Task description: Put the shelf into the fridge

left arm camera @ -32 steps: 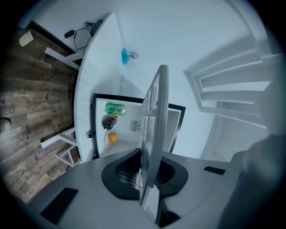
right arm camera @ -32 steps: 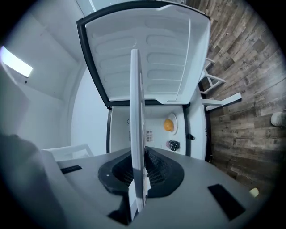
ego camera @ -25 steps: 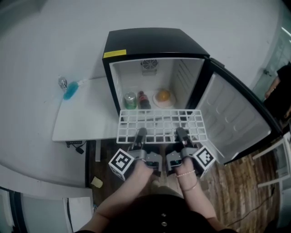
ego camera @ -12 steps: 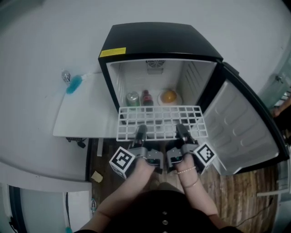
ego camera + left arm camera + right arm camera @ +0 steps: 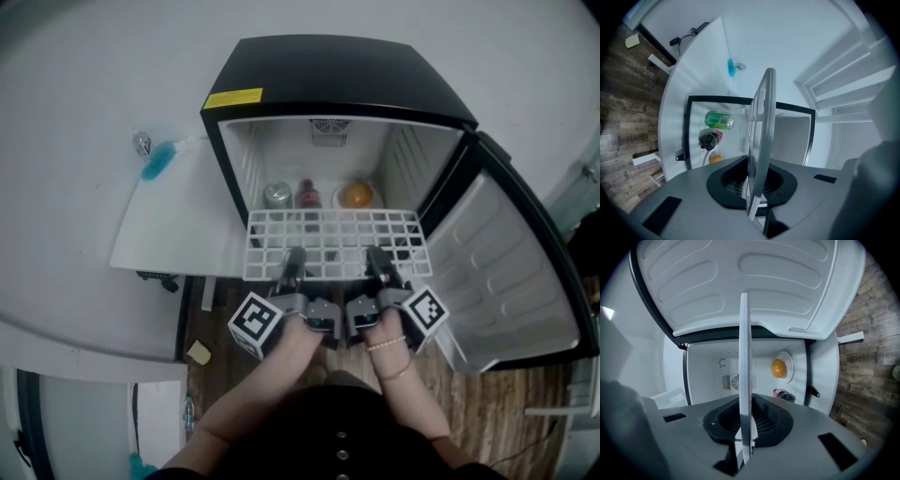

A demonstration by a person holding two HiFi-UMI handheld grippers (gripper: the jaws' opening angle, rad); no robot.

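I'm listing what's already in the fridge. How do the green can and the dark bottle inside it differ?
The green can is pale green with a flat silvery top; the dark bottle is near black with red at its top. The can stands nearer the side wall of the fridge, while the bottle stands towards the middle, nearer the orange. Both stand upright, side by side, on the fridge floor.

1. The fridge (image 5: 337,70) is black outside and white inside, with a yellow label (image 5: 233,97) on its top front edge.
2. The shelf (image 5: 333,242) at the fridge's mouth is a white grid.
3. Inside the fridge are a green can (image 5: 719,120), a dark bottle (image 5: 309,194) with red on it, and an orange fruit (image 5: 778,368) on a white plate (image 5: 788,374).
4. Left of the fridge, a blue object (image 5: 156,161) lies on a white table (image 5: 178,230).
5. The floor (image 5: 487,412) in front of the fridge is brown wood-grain.
6. The left gripper (image 5: 294,260) and right gripper (image 5: 376,257) are grey, and their cubes carry black-and-white square markers.
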